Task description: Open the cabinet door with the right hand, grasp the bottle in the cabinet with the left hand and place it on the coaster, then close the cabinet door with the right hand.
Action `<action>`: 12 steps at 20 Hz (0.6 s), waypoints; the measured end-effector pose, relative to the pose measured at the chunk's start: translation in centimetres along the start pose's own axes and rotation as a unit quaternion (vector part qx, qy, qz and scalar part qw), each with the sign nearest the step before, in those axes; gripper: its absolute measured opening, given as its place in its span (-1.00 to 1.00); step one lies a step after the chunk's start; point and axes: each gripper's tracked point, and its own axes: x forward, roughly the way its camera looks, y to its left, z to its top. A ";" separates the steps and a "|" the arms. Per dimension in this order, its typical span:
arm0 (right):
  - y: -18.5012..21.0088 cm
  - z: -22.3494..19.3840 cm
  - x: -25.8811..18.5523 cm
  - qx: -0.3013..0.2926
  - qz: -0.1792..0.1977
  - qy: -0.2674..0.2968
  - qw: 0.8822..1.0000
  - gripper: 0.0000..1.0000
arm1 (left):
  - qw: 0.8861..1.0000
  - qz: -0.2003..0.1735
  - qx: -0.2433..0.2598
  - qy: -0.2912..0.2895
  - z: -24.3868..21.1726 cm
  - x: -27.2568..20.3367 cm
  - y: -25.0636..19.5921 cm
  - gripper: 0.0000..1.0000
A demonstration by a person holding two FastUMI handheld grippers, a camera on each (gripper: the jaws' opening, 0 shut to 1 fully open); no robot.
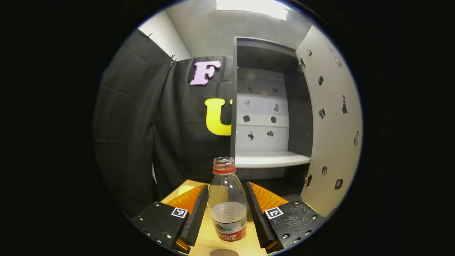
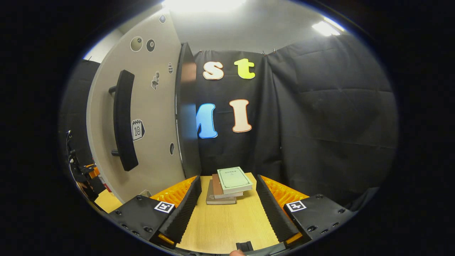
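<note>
Cabinet door (image 1: pixel 330 117) open at frame right. My left gripper (image 1: pixel 227 213) brackets the bottle (image 1: pixel 227 202), contact unclear; coaster placement and door closing remain. Right gripper (image 2: pixel 227 209) open, empty.

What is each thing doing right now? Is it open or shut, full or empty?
cabinet door: swung open.
bottle: upright, cap off, partly filled, between the left gripper's fingers.
left gripper: open around the bottle; I cannot tell if it touches.
right gripper: open, holding nothing.
books: stacked, closed.
cabinet shelf: bare.
</note>
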 end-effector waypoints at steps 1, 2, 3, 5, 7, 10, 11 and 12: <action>0.0 -0.2 0.1 0.000 0.001 0.002 1.000 0.96 | 1.000 0.005 0.004 0.003 -1.3 -0.3 0.3 0.22; 0.2 -0.3 0.3 0.001 0.003 0.002 1.000 0.96 | 1.000 0.008 0.009 0.006 -2.5 -0.5 0.6 0.22; 0.4 -0.4 0.3 0.000 0.004 0.004 1.000 0.96 | 1.000 0.012 0.014 0.012 -3.8 -0.7 0.8 0.22; 0.5 -0.9 0.7 -0.010 0.005 0.009 1.000 0.96 | 0.999 0.020 0.018 0.024 -6.0 -0.8 1.1 0.22; 0.8 -1.4 1.2 -0.019 0.007 0.016 1.000 0.86 | 0.999 0.030 0.018 0.031 -8.1 -1.2 1.4 0.22; 1.6 -1.6 2.0 -0.021 0.014 0.019 0.999 0.96 | 0.998 0.042 0.015 0.042 -10.5 -1.8 1.9 0.22; 1.8 -1.6 2.2 -0.023 0.016 0.020 0.999 0.96 | 0.998 0.045 0.018 0.047 -11.2 -1.8 2.0 0.22; 2.0 -1.8 2.5 -0.027 0.018 0.022 0.999 0.96 | 0.997 0.048 0.021 0.050 -11.8 -2.2 2.2 0.22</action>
